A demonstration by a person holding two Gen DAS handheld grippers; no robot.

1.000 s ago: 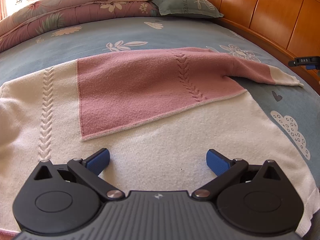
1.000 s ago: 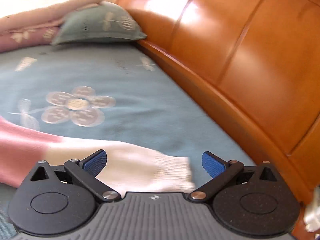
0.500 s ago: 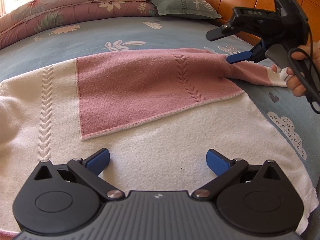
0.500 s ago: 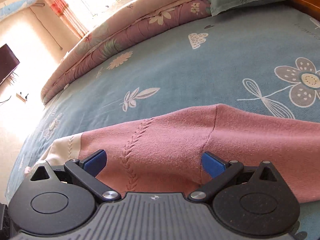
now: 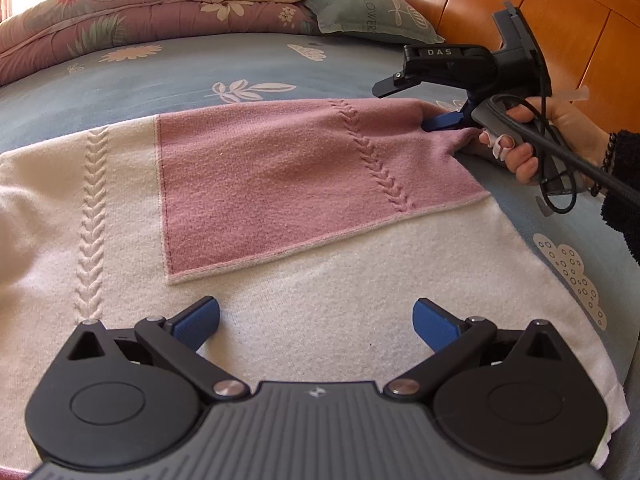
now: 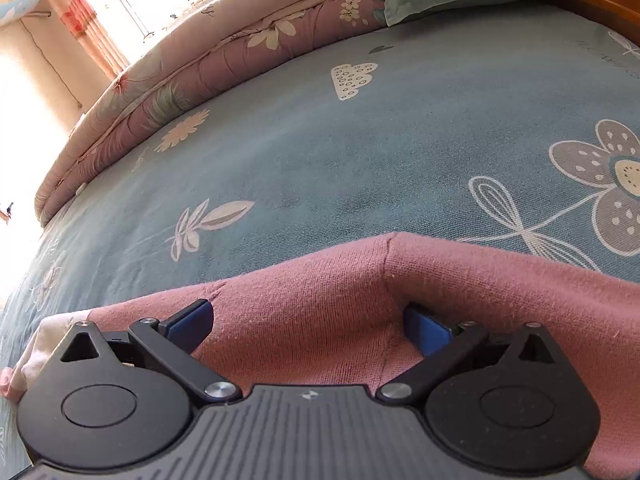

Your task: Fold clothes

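A knit sweater lies flat on the bed, with a white body point(image 5: 320, 280) and a pink panel point(image 5: 280, 176) bearing a braided cable pattern. My left gripper point(image 5: 316, 316) hovers open over the white hem area, holding nothing. In the left wrist view my right gripper point(image 5: 416, 106), held by a hand point(image 5: 524, 156), stands open at the pink shoulder where the sleeve begins. In the right wrist view the pink fabric point(image 6: 320, 312) rises in a ridge between the spread fingers of the right gripper point(image 6: 308, 320). The rest of the sleeve is hidden behind the hand.
The blue patterned bedsheet point(image 5: 200, 68) stretches beyond the sweater. A folded floral quilt point(image 5: 160, 12) and a green pillow point(image 5: 368, 12) lie at the far end. A wooden headboard point(image 5: 500, 8) runs along the right side. A black cable point(image 5: 568, 152) hangs from the right gripper.
The right gripper swung from the sleeve cuff by the headboard to the pink shoulder and dropped lower onto the fabric. The left gripper stayed put.
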